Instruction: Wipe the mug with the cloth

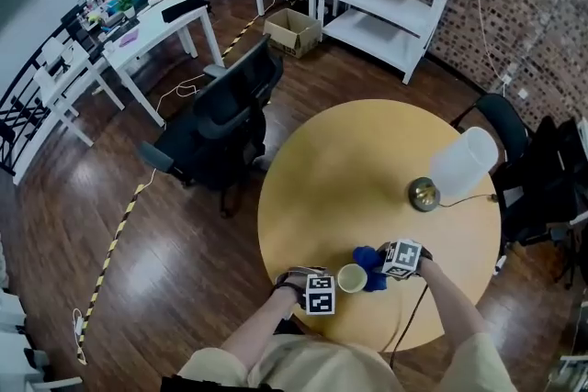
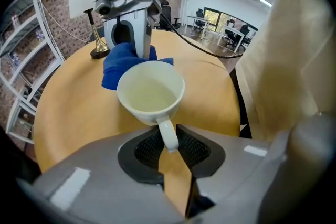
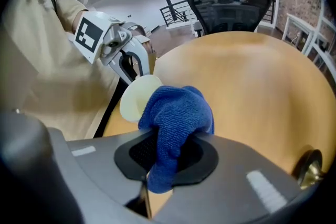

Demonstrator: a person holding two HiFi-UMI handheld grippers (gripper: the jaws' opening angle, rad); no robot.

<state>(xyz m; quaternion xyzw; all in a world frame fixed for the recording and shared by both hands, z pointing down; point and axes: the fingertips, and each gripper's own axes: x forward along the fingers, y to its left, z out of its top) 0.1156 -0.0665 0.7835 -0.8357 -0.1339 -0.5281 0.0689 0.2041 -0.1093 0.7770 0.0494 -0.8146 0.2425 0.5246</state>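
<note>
While the mug (image 1: 352,278) sits btwn the two tools over the near edge of the round table (image 1: 367,151), the head view puts the left gripper (image 1: 329,287) just to its left and the right gripper (image 1: 388,265) just to its right. The blue cloth (image 1: 371,269) is bunched against the mug's right side, and neither hand is clearly nearer. A lamp (image 1: 459,162) stands well apart, further back. In the left gripper view the handle (image 2: 168,136) runs straight back into the left jaws, which are nearly together and pinching it from both sides. The mug (image 2: 150,93) therefore sticks out ahead of them, mouth tipped toward the camera, inside apparently empty; can't tell if its base touches the tabletop. Past the far rim the cloth (image 2: 118,65) touches the outer wall, w/ the right gripper (image 2: 140,50) coming down onto it from above. In the right gripper view the right jaws are only narrowly apart and clamped on a fold of the cloth (image 3: 178,118). The wad bulges out ahead of the pads, and the mug (image 3: 135,97) lies just ahead and left, touching it, w/ the left gripper (image 3: 128,60) beyond. Judging by this, wiping is under way. The line from handle to cloth runs across btwn the hands, cloth opposite the handle, so the next stroke prob. needs the right hand sweeping round the wall while the left steadies the mug.
</note>
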